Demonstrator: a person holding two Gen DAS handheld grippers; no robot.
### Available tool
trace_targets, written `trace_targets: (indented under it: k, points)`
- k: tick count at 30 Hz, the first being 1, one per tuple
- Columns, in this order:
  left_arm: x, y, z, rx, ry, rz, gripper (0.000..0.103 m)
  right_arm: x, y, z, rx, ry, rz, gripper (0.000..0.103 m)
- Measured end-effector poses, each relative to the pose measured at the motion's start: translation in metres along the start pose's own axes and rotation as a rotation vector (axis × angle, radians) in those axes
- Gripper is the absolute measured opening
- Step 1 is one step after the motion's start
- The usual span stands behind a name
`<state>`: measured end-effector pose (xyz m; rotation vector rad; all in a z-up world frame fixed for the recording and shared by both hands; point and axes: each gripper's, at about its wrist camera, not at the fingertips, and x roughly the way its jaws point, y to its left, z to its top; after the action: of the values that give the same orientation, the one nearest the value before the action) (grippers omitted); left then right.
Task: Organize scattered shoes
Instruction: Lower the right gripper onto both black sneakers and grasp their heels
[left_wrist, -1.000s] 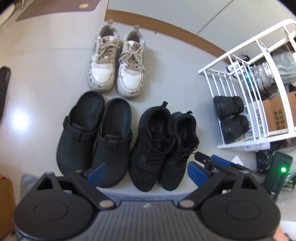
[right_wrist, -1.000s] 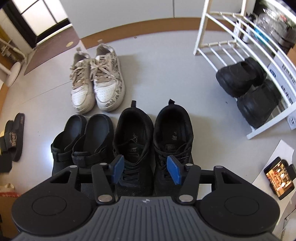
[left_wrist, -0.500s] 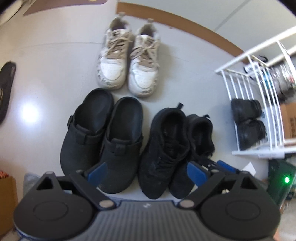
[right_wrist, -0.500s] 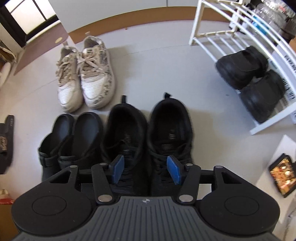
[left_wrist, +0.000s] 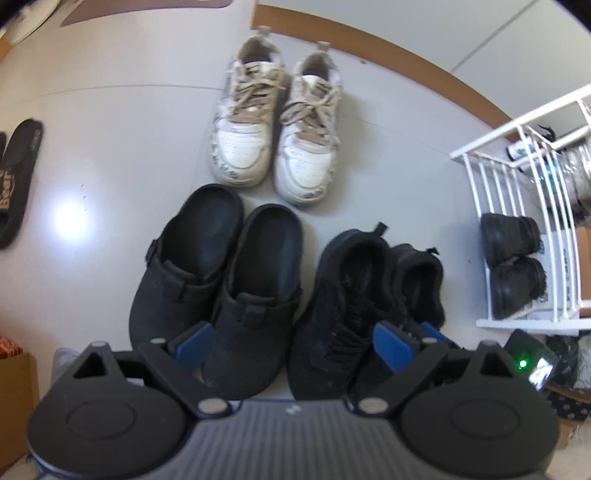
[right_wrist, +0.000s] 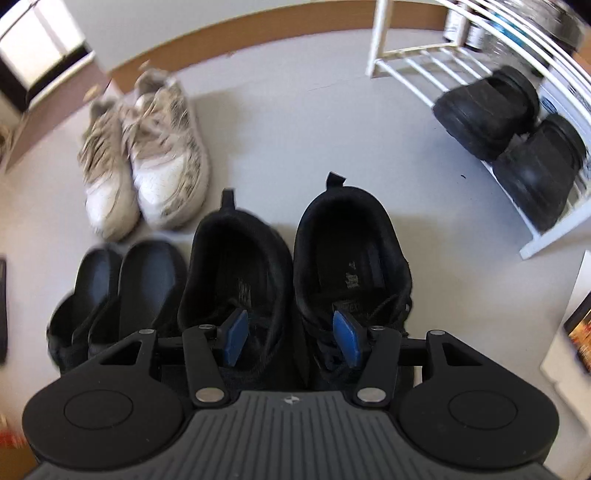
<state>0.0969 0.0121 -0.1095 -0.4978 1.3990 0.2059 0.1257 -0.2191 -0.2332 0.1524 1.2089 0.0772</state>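
Along the far left of the grey floor (left_wrist: 110, 155), a black slide sandal (left_wrist: 18, 177) is lying, gold lettering reading "Bear" on its strap. Black backless strap clogs (left_wrist: 221, 288) are standing side by side, toes toward the camera, long axes running front to back. Beyond them, white lace-up sneakers with beige laces and dark printed soles (left_wrist: 277, 125) are pointing the same way. Black lace-up sneakers (right_wrist: 295, 273) are sitting just right of the clogs, heel loops away; their insole print is unreadable. The left gripper (left_wrist: 291, 347) is hanging open above clog and sneaker toes. The right gripper (right_wrist: 291, 336) is hovering half-open, one blue pad over each sneaker's tongue, gripping nothing. A white wire rack (left_wrist: 517, 177) is holding black chunky shoes (right_wrist: 517, 136).
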Motion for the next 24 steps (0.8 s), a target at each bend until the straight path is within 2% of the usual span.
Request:
trace_targets:
  k: [4,12,24]
  points:
    - [0.002,0.003,0.001,0.010,-0.005,0.027,0.095,0.018,0.004,0.004,0.013,-0.044,-0.036,0.056]
    - [0.006,0.008,0.004,0.002,0.008,0.025,0.095,0.042,0.004,-0.001,-0.048,0.053,-0.091,0.048]
    - [0.007,-0.004,0.001,0.037,0.003,0.001,0.095,0.036,0.009,-0.017,-0.196,0.135,-0.148,0.049]
